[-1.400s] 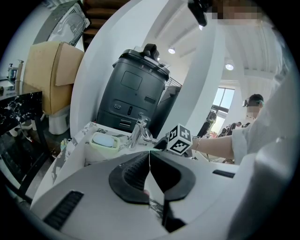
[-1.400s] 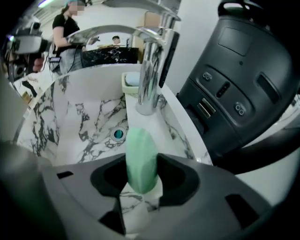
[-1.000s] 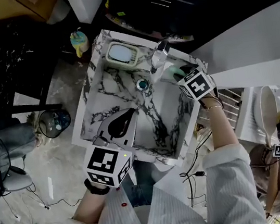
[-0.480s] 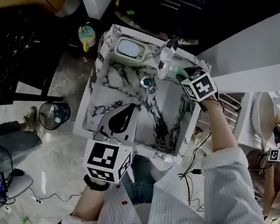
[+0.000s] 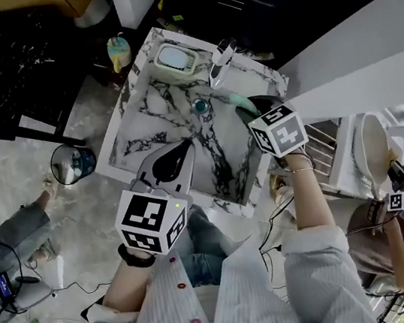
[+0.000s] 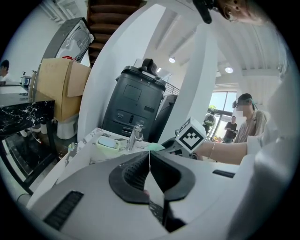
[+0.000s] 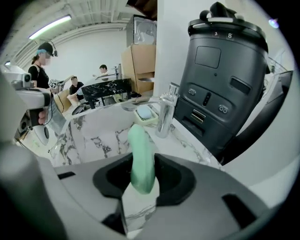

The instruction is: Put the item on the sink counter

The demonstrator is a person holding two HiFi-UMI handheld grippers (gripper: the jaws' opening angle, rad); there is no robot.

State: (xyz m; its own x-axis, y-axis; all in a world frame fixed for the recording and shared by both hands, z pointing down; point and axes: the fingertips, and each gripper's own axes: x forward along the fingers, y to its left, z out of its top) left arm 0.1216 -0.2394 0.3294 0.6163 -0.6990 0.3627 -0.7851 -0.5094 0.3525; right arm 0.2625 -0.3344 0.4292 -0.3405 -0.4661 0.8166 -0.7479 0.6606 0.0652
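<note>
My right gripper (image 5: 248, 105) is shut on a pale green, rounded, elongated item (image 5: 236, 99), which sticks out forward between the pads (image 7: 140, 154). It hangs over the right back part of the white marbled sink (image 5: 153, 131), a little short of the chrome faucet (image 5: 219, 58) and the counter rim (image 5: 258, 73) behind it. A pale green soap dish (image 5: 174, 58) sits on the back rim left of the faucet. My left gripper (image 5: 174, 170) is shut with nothing in it, above the sink's near edge (image 6: 150, 171).
A big dark grey machine (image 7: 225, 70) stands right behind the sink. A small yellow and teal bottle (image 5: 118, 52) stands off the sink's back left corner. A round dark bucket (image 5: 73, 162) is on the floor at left. Another person (image 5: 391, 203) stands at right.
My right gripper, still holding the green item, has drawn back a little from the faucet. The head view has shifted. The left gripper has kept its place over the near edge.
</note>
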